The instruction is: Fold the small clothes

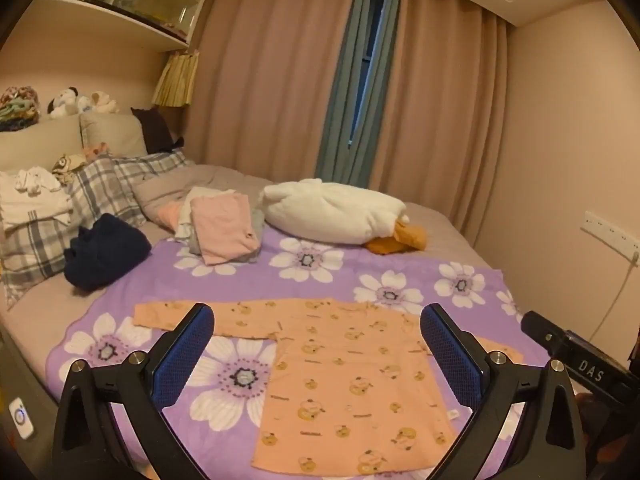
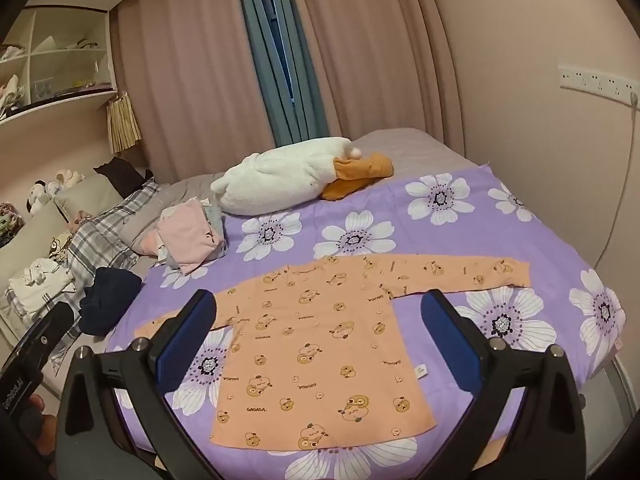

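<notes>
bed cover [image 2: 500,236]: purple with large white flowers, spread under both tools and running on ahead of them.
orange shirt [image 1: 344,376]: lies flat and unfolded on the cover, just ahead of and below both tools, hem nearest them, neck at the far side.
shirt long axis: the sleeves run crosswise to both tools; the body runs away from them.
left sleeve end [image 1: 156,314]: stretched out beyond the left gripper's left finger, the nearer tool for that side, i judge.
right sleeve end [image 2: 508,274]: stretched out ahead of the right gripper's right finger, so the right hand is nearer to it.
left gripper [image 1: 316,356]: released, jaws spread wide, nothing between the blue pads, hovering over the shirt body without touching it.
right gripper [image 2: 318,354]: released too, jaws wide, empty, the shirt body seen between the fingers.
folded pile [image 1: 224,232]: pink and grey clothes well ahead and to the left of the tools, beside a white plush [image 1: 332,212].
coming move: likely a sleeve fold inward, each tool taking its own side.
writing on shirt [image 2: 256,409]: "gagaga." repeated in brown among the cartoon faces.
writing on tools: "das" on the right gripper's body [image 1: 591,372] in the left view; the lettering on the left gripper's body [image 2: 12,394] in the right view is too small to read surely.
</notes>
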A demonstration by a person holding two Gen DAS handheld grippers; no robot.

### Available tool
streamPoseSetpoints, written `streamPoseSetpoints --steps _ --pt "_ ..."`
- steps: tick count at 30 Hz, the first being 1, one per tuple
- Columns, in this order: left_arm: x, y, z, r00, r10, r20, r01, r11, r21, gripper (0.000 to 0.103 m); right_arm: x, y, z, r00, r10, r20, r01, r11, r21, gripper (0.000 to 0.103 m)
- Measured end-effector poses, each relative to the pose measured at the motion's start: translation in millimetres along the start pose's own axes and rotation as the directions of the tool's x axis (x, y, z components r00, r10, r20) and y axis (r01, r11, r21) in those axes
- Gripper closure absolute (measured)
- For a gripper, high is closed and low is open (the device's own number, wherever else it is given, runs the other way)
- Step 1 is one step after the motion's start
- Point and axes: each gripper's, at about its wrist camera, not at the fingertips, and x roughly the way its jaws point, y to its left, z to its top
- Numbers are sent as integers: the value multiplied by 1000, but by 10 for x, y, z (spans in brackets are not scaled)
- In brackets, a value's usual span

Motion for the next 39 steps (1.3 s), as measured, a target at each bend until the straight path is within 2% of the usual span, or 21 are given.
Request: streamPoseSetpoints --steps 12,17,21,30,35,39 --pt "-21 -154 -1 997 -75 15 74 997 32 1 -43 -24 -67 999 -8 51 7 1000 11 0" --pt "-14 -140 -7 998 -59 14 58 998 31 1 -80 -11 -68 997 -31 77 31 1000 1 0" --pt "-18 -142 -10 998 -60 26 59 998 31 1 -92 -14 -67 995 -21 95 20 1000 7 0" --pt "33 -208 -3 998 -57 12 56 997 52 1 -45 -24 -66 996 -36 83 35 999 14 0" --pt "60 -252 -29 998 -66 1 66 995 69 1 -49 -49 -71 990 -84 112 82 996 18 0" --pt "99 -276 -39 999 -47 -14 48 995 86 1 -49 -87 -65 986 -110 125 108 994 27 0"
